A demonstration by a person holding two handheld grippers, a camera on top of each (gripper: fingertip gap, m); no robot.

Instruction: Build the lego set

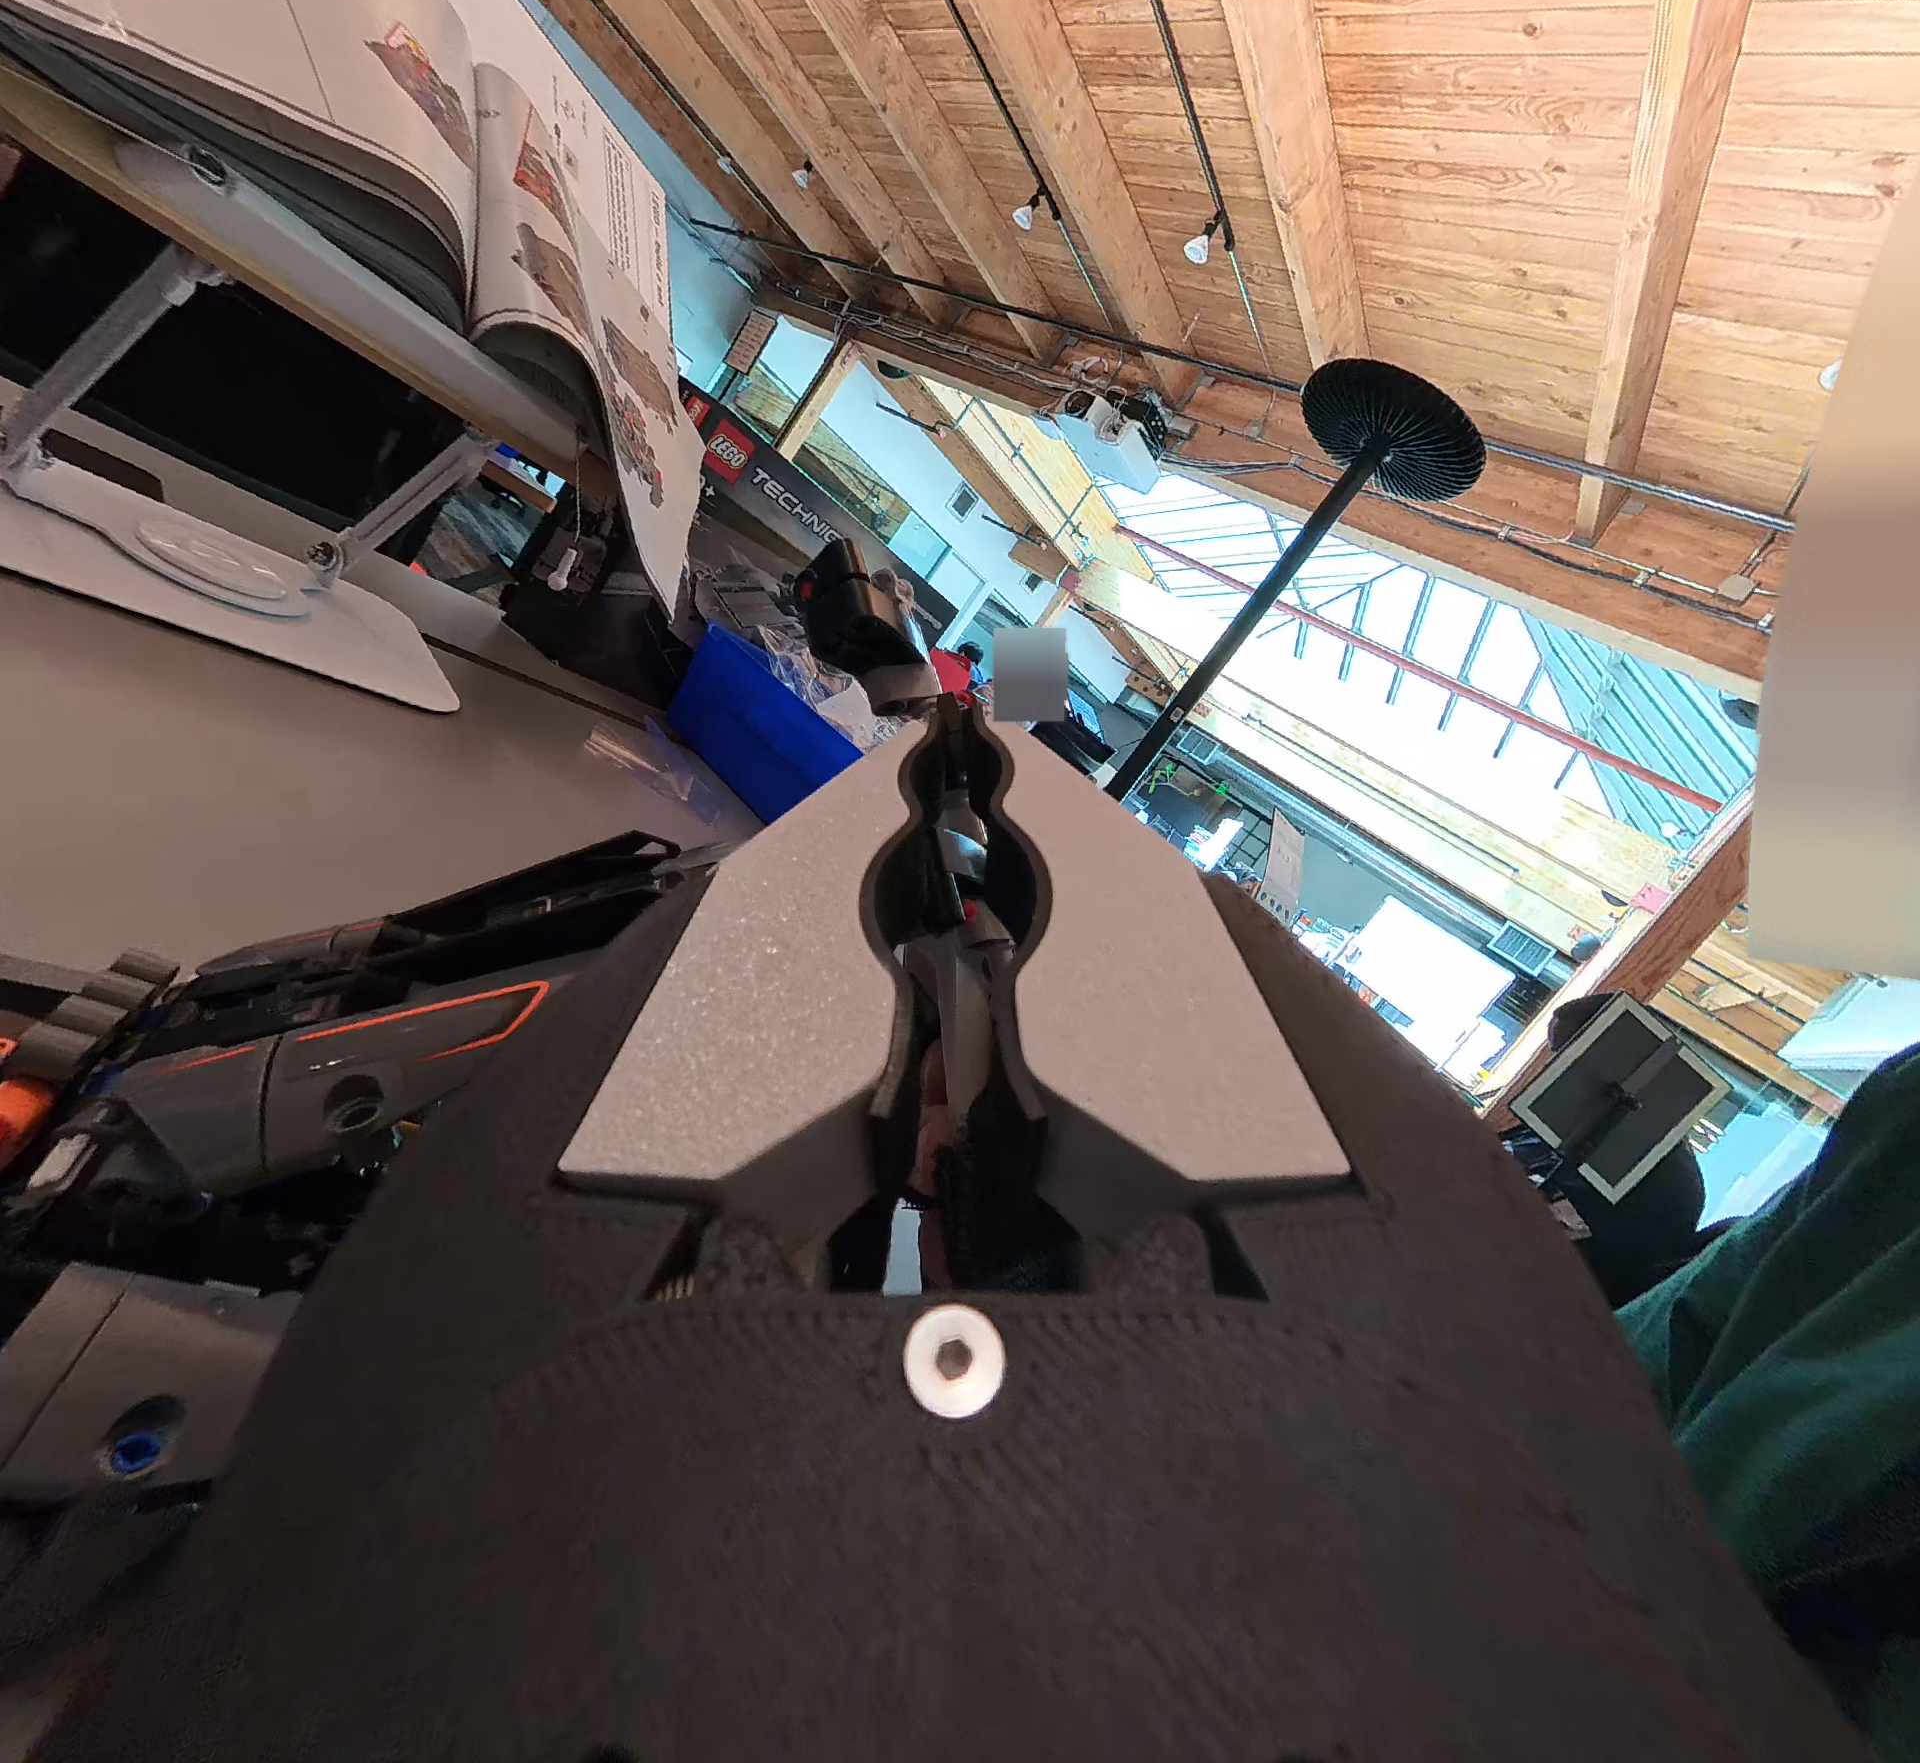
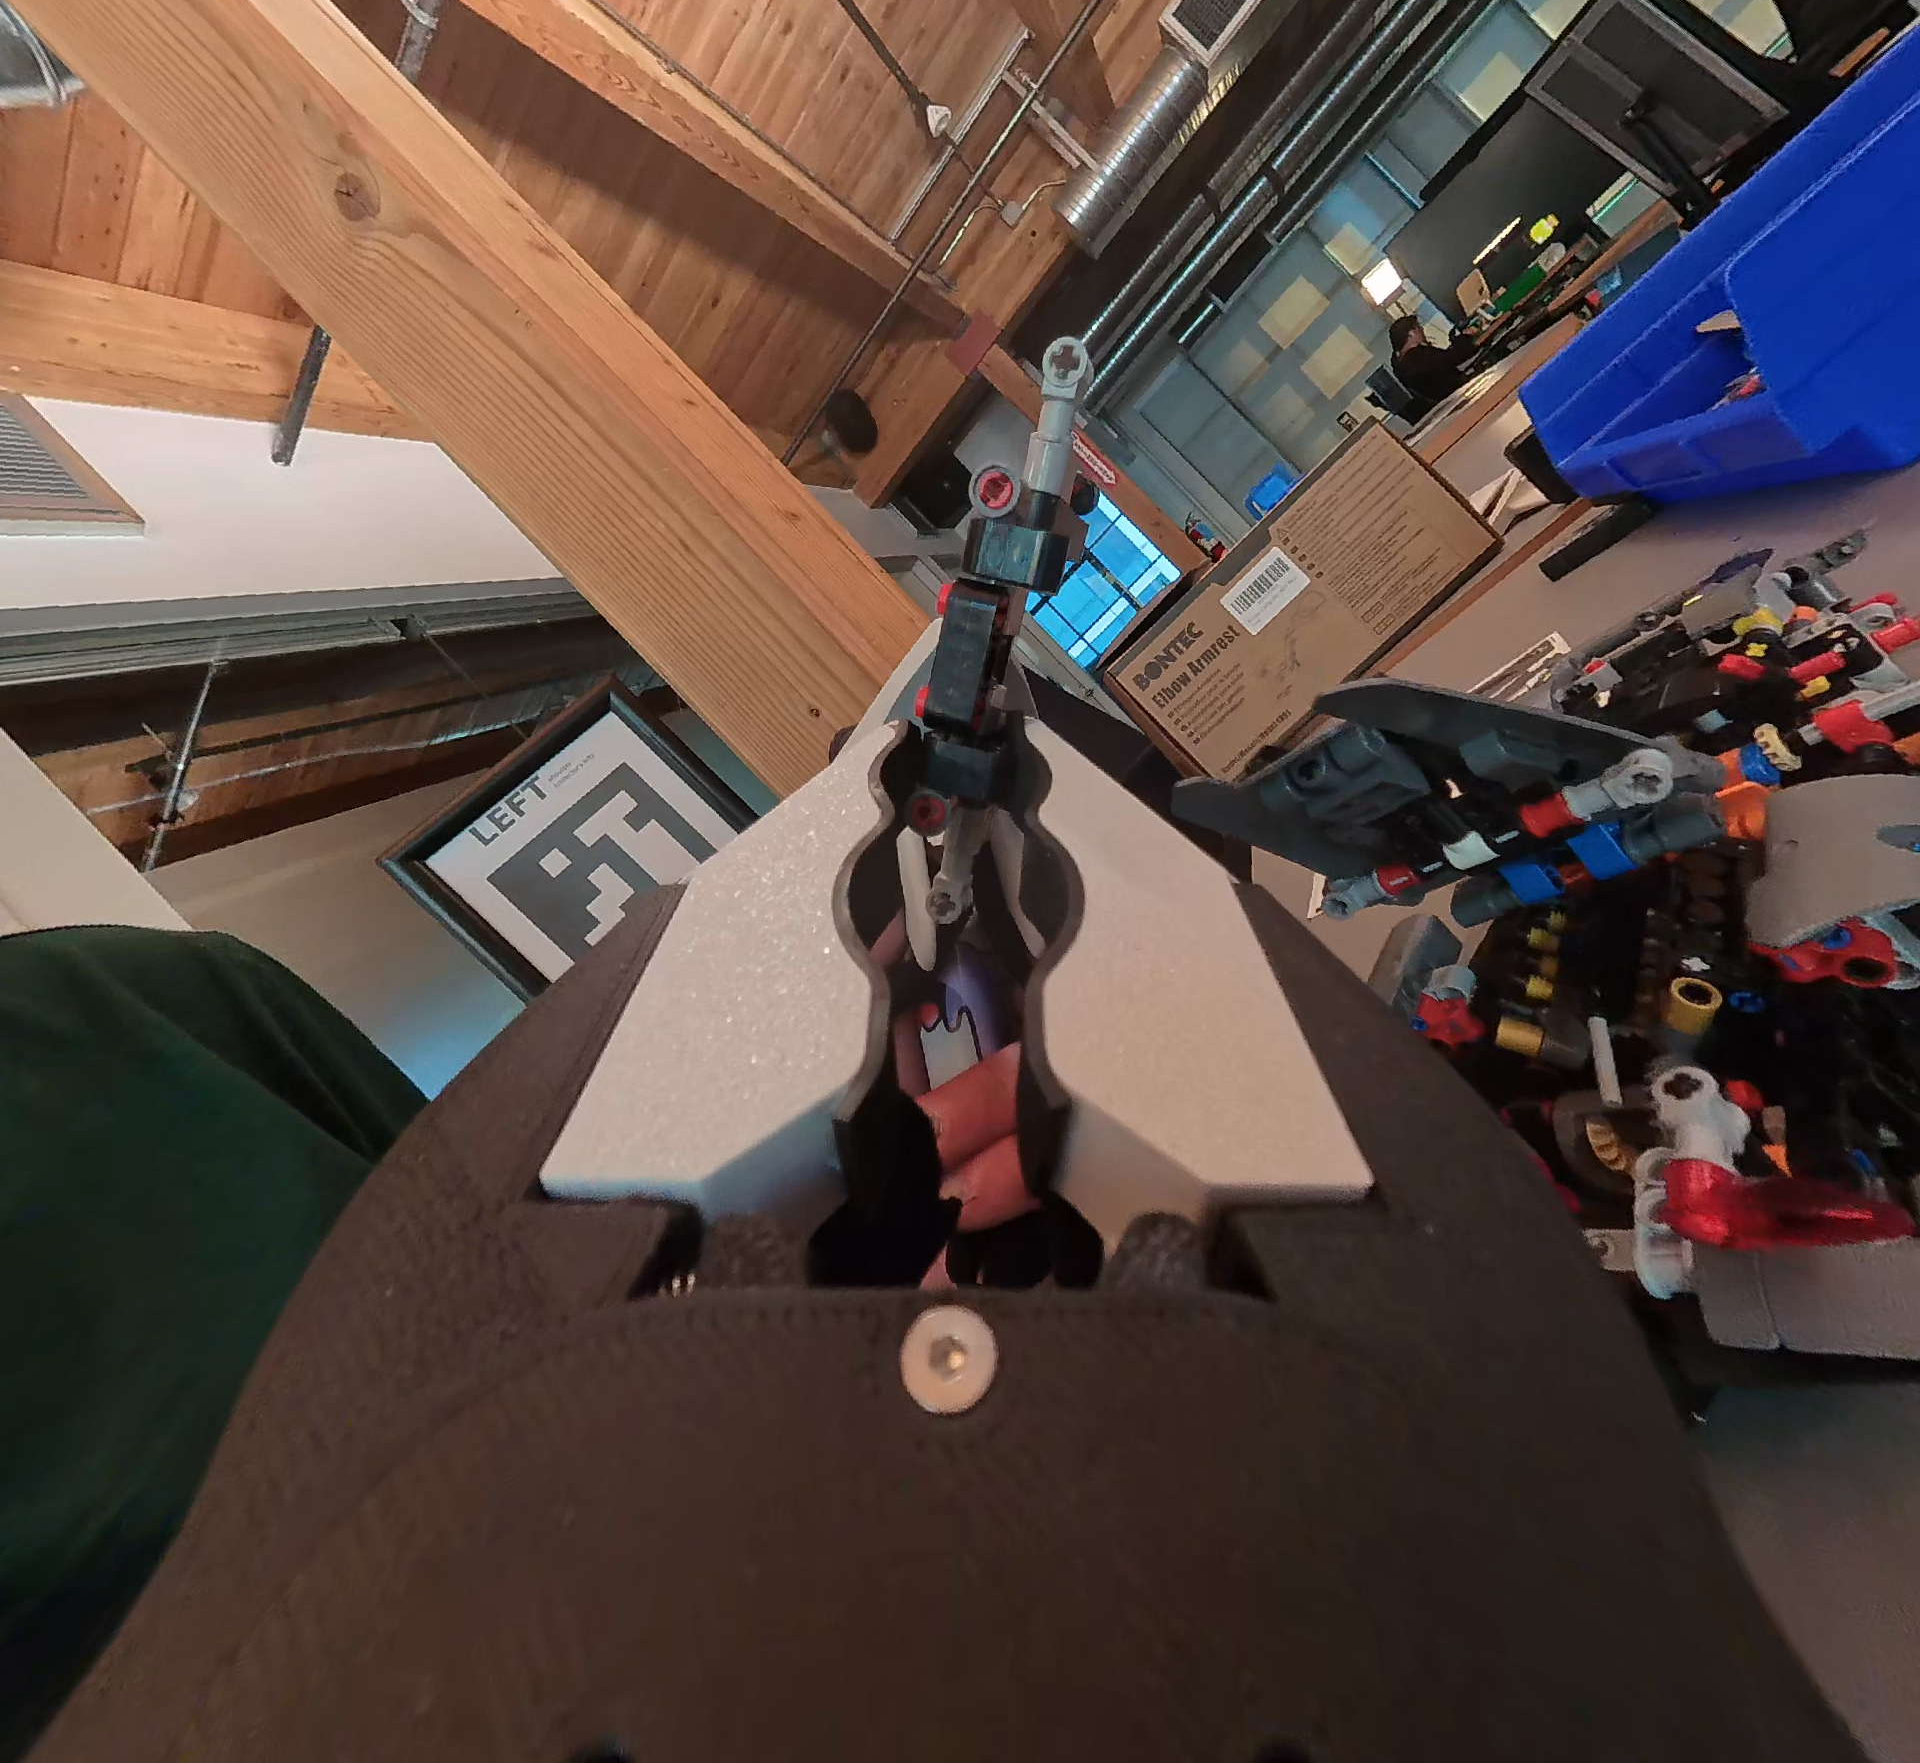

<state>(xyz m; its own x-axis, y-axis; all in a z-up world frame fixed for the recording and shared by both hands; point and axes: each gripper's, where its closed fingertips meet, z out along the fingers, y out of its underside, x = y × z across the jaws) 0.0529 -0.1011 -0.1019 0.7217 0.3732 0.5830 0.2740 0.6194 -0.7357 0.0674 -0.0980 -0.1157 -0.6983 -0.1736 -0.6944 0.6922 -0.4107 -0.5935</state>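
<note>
Two wrist views tilt up toward a wooden ceiling. On the grey tabletop (image 2: 1766, 1505) at right lies the large lego model (image 2: 1662, 934), a blue bin (image 2: 1766, 342) beyond it. An open manual (image 1: 436, 155) sits on a stand at far left. Right hand-held gripper (image 2: 961, 768) is clamped on a small black-and-grey lego piece (image 2: 987, 643) sticking upward. Left hand-held gripper (image 1: 951, 747) is closed on the same piece.
</note>
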